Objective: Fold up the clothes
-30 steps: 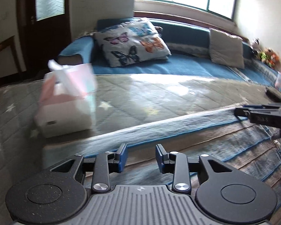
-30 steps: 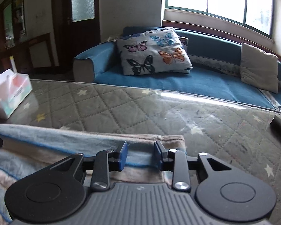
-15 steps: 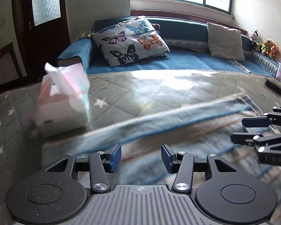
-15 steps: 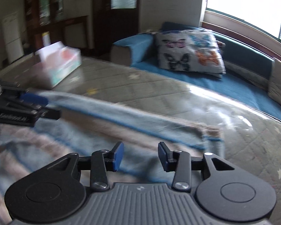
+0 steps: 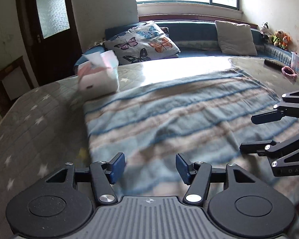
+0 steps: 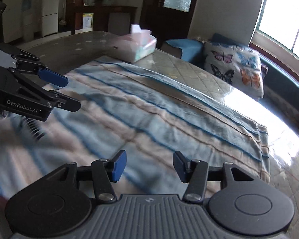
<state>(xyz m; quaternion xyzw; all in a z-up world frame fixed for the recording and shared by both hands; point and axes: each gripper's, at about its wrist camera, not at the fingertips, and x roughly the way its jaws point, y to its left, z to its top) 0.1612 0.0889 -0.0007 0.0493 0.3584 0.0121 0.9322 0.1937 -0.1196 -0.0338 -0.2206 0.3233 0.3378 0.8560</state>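
Observation:
A blue, pink and beige striped cloth [image 5: 179, 117] lies spread flat on the quilted table [image 5: 39, 119]; it also shows in the right wrist view [image 6: 149, 117]. My left gripper [image 5: 150, 166] is open and empty, held above the cloth's near edge. My right gripper [image 6: 149, 165] is open and empty above the cloth's near side. The right gripper shows at the right edge of the left wrist view [image 5: 249, 133], and the left gripper at the left of the right wrist view [image 6: 69, 93]. Both hover apart over the cloth.
A tissue box [image 5: 97, 77] stands on the table by the cloth's far left corner. A blue sofa [image 5: 199, 39] with a butterfly pillow [image 5: 143, 41] runs behind the table. A dark remote [image 5: 273, 63] and a pink ring [image 5: 289, 71] lie at the far right.
Both grippers opened wider, rose and pulled back from the cloth's far edge toward its near side. The cloth now lies spread out in full view. The right gripper turned to face left.

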